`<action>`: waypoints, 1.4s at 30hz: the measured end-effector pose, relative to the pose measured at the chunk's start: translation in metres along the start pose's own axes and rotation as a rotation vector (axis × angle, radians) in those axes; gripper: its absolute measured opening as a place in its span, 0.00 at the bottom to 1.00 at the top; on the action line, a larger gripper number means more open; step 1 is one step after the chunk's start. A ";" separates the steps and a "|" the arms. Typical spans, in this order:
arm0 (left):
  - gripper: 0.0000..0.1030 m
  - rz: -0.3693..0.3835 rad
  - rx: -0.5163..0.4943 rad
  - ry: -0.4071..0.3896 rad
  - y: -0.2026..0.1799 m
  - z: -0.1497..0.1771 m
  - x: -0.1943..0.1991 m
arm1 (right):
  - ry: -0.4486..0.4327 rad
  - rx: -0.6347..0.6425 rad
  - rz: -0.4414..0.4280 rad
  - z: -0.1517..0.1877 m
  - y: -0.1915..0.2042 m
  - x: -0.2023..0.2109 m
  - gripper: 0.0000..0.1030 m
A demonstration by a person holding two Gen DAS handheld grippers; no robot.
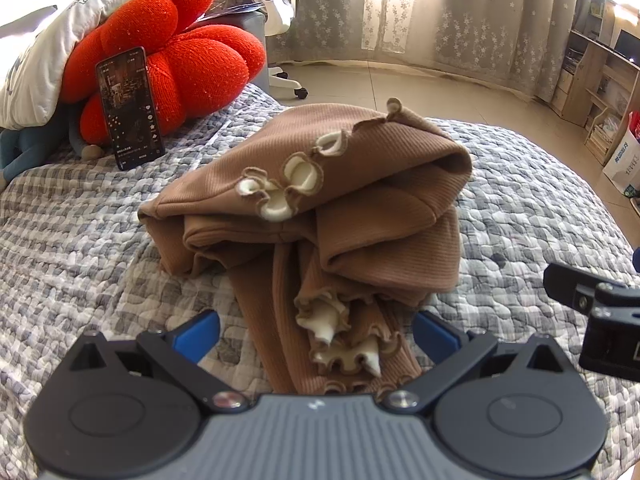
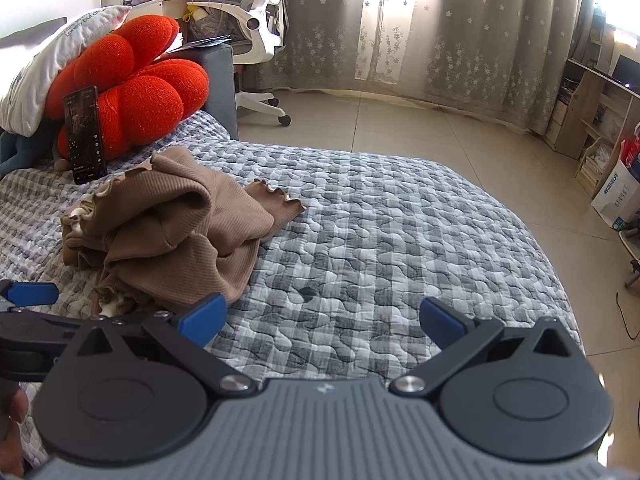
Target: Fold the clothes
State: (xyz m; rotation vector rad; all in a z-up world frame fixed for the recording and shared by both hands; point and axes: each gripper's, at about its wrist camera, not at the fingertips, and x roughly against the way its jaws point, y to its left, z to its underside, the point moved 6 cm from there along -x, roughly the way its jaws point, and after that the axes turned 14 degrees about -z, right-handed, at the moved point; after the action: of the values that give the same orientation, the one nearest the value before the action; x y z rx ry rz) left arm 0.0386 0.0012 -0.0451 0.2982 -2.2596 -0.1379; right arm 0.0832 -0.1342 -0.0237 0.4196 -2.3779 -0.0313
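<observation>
A brown ribbed garment [image 1: 320, 208] with cream ruffled trim lies bunched in a heap on the grey checked quilt [image 1: 80, 240]. In the right wrist view the garment [image 2: 168, 232] lies left of centre. My left gripper [image 1: 316, 334] is open, its blue pads on either side of the garment's near ruffled end, not closed on it. My right gripper [image 2: 322, 322] is open and empty above bare quilt [image 2: 380, 240], just right of the garment. The left gripper's blue fingertip [image 2: 32, 294] shows at the left edge of the right wrist view.
A red flower-shaped cushion [image 1: 168, 52] and a white pillow [image 1: 48, 52] sit at the head of the bed, with a phone [image 1: 130, 108] propped against the cushion. A white office chair [image 2: 260, 40], curtains and a wooden shelf [image 2: 592, 120] stand beyond the bed.
</observation>
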 end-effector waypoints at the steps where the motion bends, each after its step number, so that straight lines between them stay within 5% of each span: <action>1: 1.00 0.004 0.002 0.000 0.000 0.000 0.001 | 0.004 0.002 0.003 0.000 0.000 0.000 1.00; 6: 1.00 0.042 0.032 0.052 0.015 -0.011 -0.006 | 0.010 0.003 0.011 0.001 0.002 -0.003 1.00; 13: 1.00 -0.030 0.017 0.002 0.008 0.001 0.003 | 0.006 0.019 -0.002 0.002 0.005 -0.005 1.00; 42: 1.00 -0.034 0.027 0.012 0.017 0.001 -0.001 | 0.015 0.055 -0.016 0.001 0.015 -0.009 1.00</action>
State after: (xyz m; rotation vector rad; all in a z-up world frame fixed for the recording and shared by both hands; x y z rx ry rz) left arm 0.0351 0.0176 -0.0432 0.3517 -2.2464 -0.1231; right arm 0.0849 -0.1173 -0.0282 0.4634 -2.3652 0.0304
